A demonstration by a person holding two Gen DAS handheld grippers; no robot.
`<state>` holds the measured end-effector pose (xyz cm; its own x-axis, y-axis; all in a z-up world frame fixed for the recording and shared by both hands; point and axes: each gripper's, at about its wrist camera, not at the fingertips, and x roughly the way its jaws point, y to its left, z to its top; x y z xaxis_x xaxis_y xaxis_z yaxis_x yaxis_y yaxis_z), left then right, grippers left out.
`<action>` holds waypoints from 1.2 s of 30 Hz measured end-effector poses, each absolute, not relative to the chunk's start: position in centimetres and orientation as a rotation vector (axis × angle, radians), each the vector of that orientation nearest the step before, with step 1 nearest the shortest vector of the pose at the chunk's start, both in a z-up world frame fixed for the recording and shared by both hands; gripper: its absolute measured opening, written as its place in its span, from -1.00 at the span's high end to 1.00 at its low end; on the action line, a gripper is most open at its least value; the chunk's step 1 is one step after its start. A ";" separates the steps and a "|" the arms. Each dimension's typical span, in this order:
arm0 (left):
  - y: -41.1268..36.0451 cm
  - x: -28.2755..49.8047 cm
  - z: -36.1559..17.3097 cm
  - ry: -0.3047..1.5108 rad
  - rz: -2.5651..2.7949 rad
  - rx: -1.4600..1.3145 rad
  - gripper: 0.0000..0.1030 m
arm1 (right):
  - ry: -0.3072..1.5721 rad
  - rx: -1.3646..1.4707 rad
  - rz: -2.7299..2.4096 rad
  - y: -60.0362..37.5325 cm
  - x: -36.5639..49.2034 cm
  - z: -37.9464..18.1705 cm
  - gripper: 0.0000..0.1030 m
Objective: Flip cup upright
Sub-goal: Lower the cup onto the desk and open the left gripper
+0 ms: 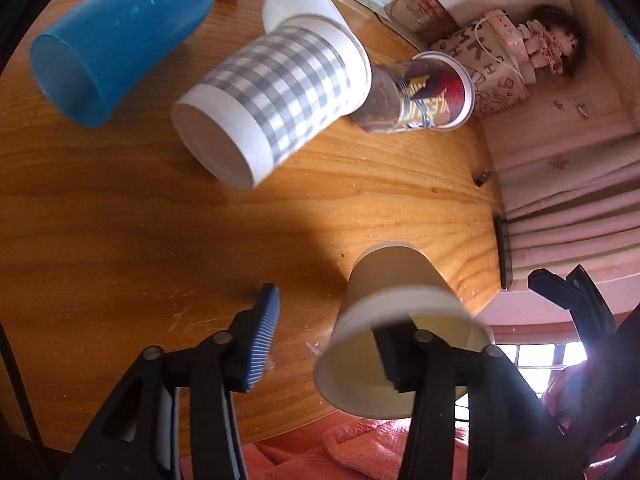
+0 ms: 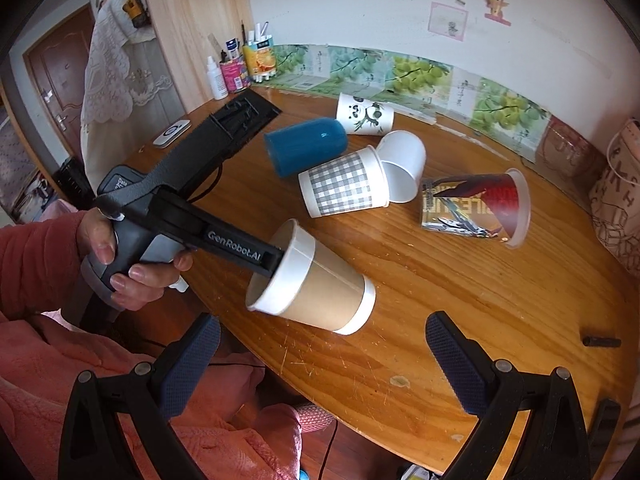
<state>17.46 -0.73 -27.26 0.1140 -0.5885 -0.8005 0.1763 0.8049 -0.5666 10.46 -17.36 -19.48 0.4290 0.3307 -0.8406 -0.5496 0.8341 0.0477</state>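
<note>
The brown paper cup (image 2: 316, 280) lies on its side near the front edge of the wooden table (image 2: 460, 280), its mouth turned toward me and its base pointing toward the middle of the table. My left gripper (image 1: 332, 344) stands wide open: one finger reaches inside the cup's mouth, the other, the blue ribbed pad (image 1: 262, 338), hangs outside, well off the wall, so I have hold of nothing yet. My right gripper (image 2: 324, 364) hovers near the cup, also spread wide and empty. I judge this to be the reach-in step, with the grasp not yet made. Next I should close the left fingers so the rim wall is pinched between them, gently, since thin paper will likely crumple, then lift and swing the mouth upward and set the base down flat. The checked cup (image 2: 344, 186), blue cup (image 2: 304, 144) and printed cup (image 2: 476, 208) lie on their sides farther back, apart from mine; I need not disturb them.
</note>
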 end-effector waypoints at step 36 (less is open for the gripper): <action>6.2 12.9 -26.0 1.229 -0.339 -0.372 -0.33 | 0.825 -1.051 0.895 -10.5 9.9 -24.1 -0.97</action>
<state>12.94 6.19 -26.01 0.3001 -0.4445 -0.8440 0.0504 0.8910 -0.4513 9.87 -10.53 -24.07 0.4058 0.2084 -0.8899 -0.9038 0.2360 -0.3569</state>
